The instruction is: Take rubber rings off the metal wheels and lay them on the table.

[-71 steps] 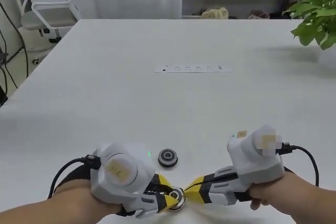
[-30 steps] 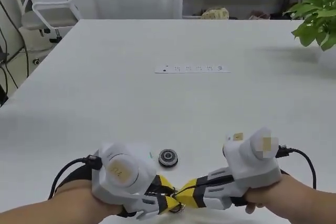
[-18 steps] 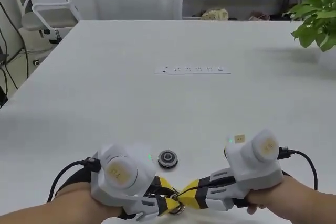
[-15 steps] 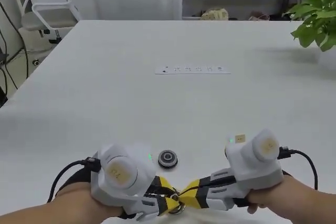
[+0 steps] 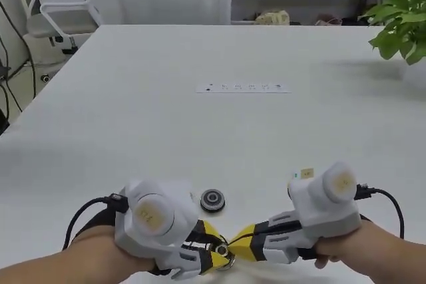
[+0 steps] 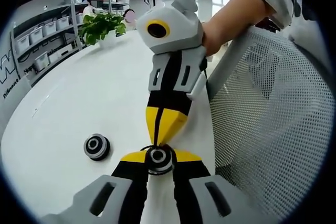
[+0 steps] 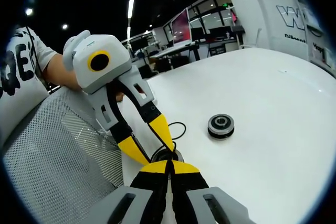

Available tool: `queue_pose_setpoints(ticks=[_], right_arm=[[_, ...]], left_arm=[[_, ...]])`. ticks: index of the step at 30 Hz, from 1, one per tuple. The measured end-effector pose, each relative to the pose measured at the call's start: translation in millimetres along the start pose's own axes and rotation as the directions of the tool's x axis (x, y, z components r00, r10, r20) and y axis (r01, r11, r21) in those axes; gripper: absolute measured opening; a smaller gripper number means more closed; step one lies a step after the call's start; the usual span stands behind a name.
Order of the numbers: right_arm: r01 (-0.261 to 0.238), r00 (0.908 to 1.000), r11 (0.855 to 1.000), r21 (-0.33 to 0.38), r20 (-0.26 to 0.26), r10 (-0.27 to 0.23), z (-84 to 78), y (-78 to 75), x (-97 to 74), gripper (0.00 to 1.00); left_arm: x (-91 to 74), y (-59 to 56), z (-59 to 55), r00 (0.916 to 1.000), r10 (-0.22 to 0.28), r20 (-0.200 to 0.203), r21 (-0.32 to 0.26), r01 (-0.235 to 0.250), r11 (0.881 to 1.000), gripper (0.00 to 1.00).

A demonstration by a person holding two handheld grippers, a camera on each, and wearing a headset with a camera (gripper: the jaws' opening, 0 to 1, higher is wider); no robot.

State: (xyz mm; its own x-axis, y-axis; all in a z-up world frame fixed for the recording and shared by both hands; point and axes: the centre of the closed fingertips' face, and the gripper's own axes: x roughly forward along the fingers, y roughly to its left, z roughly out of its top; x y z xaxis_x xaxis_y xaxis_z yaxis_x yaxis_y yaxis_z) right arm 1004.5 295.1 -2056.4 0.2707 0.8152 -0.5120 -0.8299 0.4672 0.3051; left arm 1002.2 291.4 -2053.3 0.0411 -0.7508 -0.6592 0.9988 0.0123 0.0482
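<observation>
1. The person stands at the near edge of the white surface (image 5: 219, 138) with both tools brought nose to nose low in front of them.
2. The left gripper (image 6: 158, 156) has its yellow-tipped fingers (image 6: 134, 157) clamped on either side of a small metal wheel (image 6: 159, 161), holding it by the rim.
3. The right gripper (image 7: 169, 164) comes in from the opposite side. Its fingers (image 7: 157, 169) are pressed tight together, and their tips touch the wheel's edge.
4. From where I look, I cannot tell whether any rubber is nipped between those tips.
5. I also cannot tell whether the held wheel rests on the surface or hangs just above it.
6. A thin black rubber ring (image 7: 177, 129) lies flat on the surface just beyond the held wheel, free of both tools.
7. A second wheel (image 7: 221, 124), with a dark band round it, sits flat on the surface near the grippers, a little farther in from the edge and apart from the loose ring.
8. Further out, in the middle of the surface, lies a white power strip (image 5: 244, 87).
9. A green potted plant (image 5: 399, 24) stands at the far right corner.
10. A mesh-backed chair (image 6: 273, 119) is close behind the person's hands, at the near edge.
</observation>
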Motion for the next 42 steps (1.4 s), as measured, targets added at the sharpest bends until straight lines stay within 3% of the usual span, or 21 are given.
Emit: queue_pose_setpoints(ticks=[7,16,28,42], right_arm=[[0.006,0.9999,1.0,0.008,0.011,-0.006,1.7,-2.3,-2.4,0.0],[0.005,0.9998,1.0,0.007,0.017,-0.005,3.7,-1.2,-2.8,0.0],[0.009,0.9996,1.0,0.008,0.026,-0.01,6.2,-2.0,-5.0,0.0],[0.026,0.9983,1.0,0.014,0.053,-0.026,13.8,-6.4,-10.8,0.0]], left_arm=[[-4.9,0.6,2.2,1.0,0.0,0.008,-0.014,0.0,1.0,0.18],[-18.2,3.1,16.4,0.9991,0.005,0.043,-0.02,-0.004,1.0,0.26],[-34.7,4.2,18.0,0.9984,0.019,0.053,-0.031,-0.018,0.999,0.34],[-57.8,10.9,21.8,0.9932,0.068,0.095,-0.064,-0.062,0.996,0.41]])
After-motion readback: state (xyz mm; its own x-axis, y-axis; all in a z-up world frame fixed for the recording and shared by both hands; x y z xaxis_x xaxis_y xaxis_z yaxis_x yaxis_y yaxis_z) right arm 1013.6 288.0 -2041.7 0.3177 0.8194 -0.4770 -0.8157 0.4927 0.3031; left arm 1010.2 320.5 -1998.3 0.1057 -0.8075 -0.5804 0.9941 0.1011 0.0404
